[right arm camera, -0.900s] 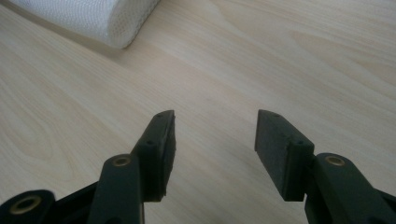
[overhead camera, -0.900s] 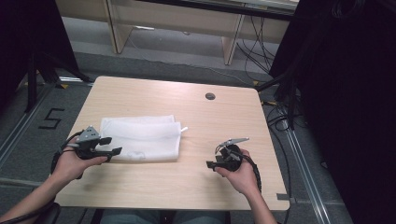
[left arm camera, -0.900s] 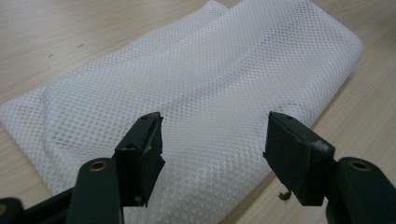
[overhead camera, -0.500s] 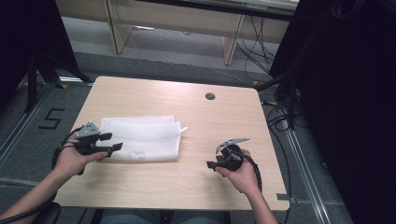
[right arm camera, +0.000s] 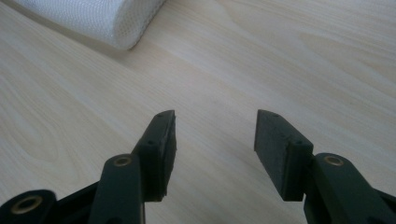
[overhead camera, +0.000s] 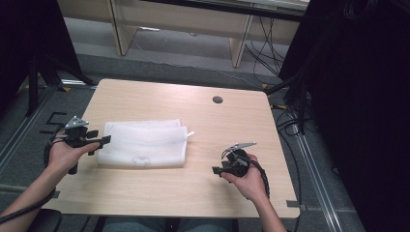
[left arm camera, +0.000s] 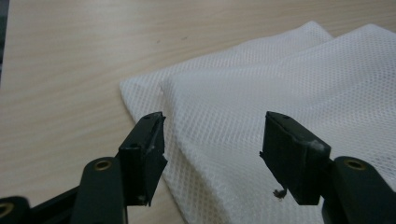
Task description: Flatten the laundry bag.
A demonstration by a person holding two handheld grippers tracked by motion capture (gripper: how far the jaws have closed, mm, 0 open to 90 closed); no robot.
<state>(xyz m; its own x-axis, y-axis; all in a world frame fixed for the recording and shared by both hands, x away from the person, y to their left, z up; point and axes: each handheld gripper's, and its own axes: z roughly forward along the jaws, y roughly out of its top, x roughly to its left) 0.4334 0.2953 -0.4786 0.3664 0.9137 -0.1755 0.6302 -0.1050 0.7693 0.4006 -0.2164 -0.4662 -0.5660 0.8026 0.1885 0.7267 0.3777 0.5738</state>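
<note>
We see a folded white mesh cloth (overhead camera: 142,144) lying flat on the left half of the light wooden counter (overhead camera: 217,125). It is folded into layers, and one upper layer lies a little shifted over the lower one, so that two edges show along its far side. A small white tab sticks out from its right edge.

The left tool (overhead camera: 99,141) is held in the left hand (overhead camera: 63,153) at the left end of the cloth. Its tips reach the cloth's left edge; whether they touch it we cannot tell from the high view. In the left gripper view the left tool (left arm camera: 212,140) has its jaws wide apart, and the mesh cloth (left arm camera: 280,84) lies under and beyond them. The near corner of the cloth is between the two jaws, but the pads do not press on it. A small dark crumb hangs on the lower edge of one pad.

The right tool (overhead camera: 216,170) is held in the right hand (overhead camera: 249,181) on the right part of the counter, well apart from the cloth, and it points toward the cloth. In the right gripper view the right tool (right arm camera: 215,126) also stands wide, with bare wood between its jaws, and one rounded end of the cloth (right arm camera: 93,18) appears far off at the upper left.

A round dark hole (overhead camera: 217,99) sits in the counter near its far edge.
</note>
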